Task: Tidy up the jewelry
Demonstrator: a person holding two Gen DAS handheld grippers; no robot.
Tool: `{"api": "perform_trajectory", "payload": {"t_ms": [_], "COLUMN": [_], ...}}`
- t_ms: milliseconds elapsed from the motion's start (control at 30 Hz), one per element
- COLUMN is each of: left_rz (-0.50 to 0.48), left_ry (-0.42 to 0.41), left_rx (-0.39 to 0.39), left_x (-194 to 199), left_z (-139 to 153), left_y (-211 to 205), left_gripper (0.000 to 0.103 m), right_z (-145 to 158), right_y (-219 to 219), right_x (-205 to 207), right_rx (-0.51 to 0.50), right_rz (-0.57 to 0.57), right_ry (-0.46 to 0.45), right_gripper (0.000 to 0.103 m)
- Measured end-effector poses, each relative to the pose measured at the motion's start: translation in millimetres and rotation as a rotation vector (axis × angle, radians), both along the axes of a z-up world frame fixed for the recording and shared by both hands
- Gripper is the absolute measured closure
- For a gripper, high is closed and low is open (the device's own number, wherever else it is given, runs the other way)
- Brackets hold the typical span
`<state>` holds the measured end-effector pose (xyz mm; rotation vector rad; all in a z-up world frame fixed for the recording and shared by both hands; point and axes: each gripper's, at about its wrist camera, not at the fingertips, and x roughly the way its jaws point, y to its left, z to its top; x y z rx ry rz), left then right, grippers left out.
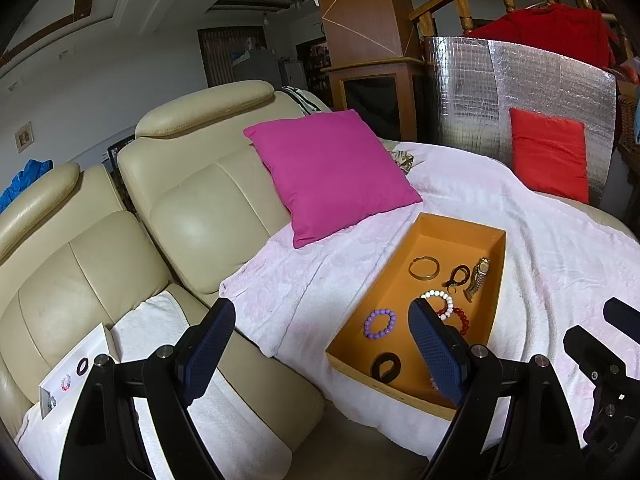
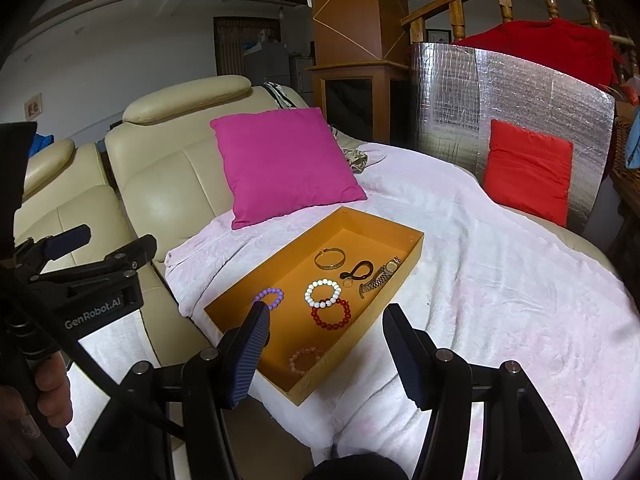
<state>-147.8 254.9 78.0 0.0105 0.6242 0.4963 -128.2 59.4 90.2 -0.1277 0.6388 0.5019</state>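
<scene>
An orange tray (image 1: 494, 308) (image 2: 416, 248) lies on a pink blanket on the sofa. In it are a gold bangle (image 2: 329, 259), a watch (image 2: 380, 276), a dark clasp piece (image 2: 358, 270), white (image 2: 323, 293), red (image 2: 331, 313), purple (image 2: 270, 297) and pink (image 2: 306, 360) bead bracelets, and a black ring (image 1: 385, 366). A white card (image 1: 74, 376) at the left holds a black ring and small bracelets. My left gripper (image 1: 322, 346) is open and empty, left of the tray. My right gripper (image 2: 326, 354) is open and empty above the tray's near end.
A magenta cushion (image 2: 286, 166) leans on the cream sofa back (image 1: 192, 200) behind the tray. A red cushion (image 2: 528, 170) rests against a silver foil panel (image 2: 516, 92) at the right. A white towel (image 1: 160, 320) covers the left seat.
</scene>
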Motion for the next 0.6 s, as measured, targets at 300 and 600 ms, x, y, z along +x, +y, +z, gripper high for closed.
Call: {"api": "perform_trajectory", "payload": {"t_ms": [300, 600], "left_rz": [0.002, 0.002], "left_ry": [0.009, 0.018], "left_rx": [-0.006, -0.008], "left_x": [3.9, 6.6], "left_z": [-4.5, -8.0], "left_y": [4.3, 7.9], "left_gripper": [0.014, 0.015], "right_z": [-3.4, -6.8], "right_y": [3.6, 8.0], "right_x": [4.8, 7.6], "right_rx": [-0.003, -0.005], "right_rz": [-0.002, 0.002], "right_ry": [0.008, 0.015], "right_gripper": [0.04, 0.04]}}
